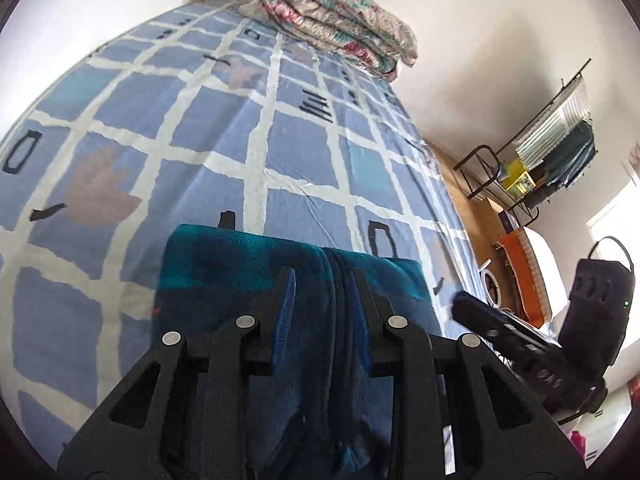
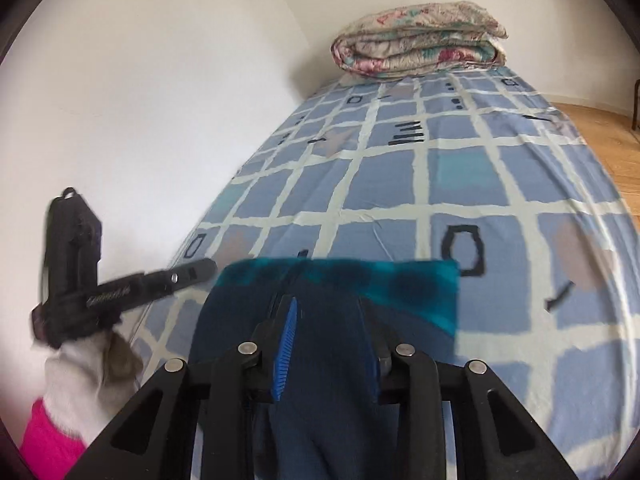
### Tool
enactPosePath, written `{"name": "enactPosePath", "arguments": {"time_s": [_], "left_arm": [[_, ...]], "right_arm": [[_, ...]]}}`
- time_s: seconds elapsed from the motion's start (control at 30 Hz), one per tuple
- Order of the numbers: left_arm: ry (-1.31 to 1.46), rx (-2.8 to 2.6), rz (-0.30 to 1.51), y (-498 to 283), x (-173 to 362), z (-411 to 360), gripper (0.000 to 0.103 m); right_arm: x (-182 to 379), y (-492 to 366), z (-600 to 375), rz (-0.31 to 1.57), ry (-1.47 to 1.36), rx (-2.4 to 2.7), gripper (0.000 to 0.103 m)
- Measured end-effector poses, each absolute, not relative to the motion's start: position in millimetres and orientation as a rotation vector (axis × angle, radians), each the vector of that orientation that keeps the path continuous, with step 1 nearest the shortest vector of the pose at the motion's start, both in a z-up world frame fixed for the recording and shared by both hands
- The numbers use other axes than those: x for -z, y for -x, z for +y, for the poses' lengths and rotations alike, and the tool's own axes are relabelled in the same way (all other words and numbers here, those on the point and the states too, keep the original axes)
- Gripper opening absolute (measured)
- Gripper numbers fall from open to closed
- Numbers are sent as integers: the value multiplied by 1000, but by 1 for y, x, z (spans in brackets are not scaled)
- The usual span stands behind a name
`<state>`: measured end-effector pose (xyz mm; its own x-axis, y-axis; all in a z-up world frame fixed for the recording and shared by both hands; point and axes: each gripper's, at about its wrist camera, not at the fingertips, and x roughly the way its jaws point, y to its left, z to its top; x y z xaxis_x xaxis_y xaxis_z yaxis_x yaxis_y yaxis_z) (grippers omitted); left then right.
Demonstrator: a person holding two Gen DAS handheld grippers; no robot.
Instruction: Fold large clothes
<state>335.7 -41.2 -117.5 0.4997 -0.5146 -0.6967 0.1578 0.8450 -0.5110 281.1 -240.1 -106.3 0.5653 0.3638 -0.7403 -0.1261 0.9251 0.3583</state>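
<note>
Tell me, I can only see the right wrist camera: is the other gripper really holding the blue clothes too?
Observer: Yes. The left wrist view shows the left gripper shut on a dark fold of the teal garment.
Operator: What's past the far side of the bed?
Observer: Beyond the bed, a rack of hanging clothes stands by the wall.
Operator: Anything lying on the floor there?
Observer: An orange thing sits near the bed's edge; I can't tell what it is.
</note>
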Motion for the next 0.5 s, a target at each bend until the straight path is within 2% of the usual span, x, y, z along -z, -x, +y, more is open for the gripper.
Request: {"name": "enactPosePath", "arguments": {"time_s": [0.2,0.3,0.4,0.5], "left_arm": [[318,366,1079,-348,169,-50,26],[268,372,1153,-339,206,-50,21],[255,407,1097,-329,206,-47,21],[309,405,1104,-329,196,-37,21]], "right_arm": [[153,-307,-222,1033,-158,-263,31],[181,-298,-214,1142,-75,-253,31],[192,-285,-206,1123,34,-258,30],[180,-291,-221,1132,-64,-270,29]]}}
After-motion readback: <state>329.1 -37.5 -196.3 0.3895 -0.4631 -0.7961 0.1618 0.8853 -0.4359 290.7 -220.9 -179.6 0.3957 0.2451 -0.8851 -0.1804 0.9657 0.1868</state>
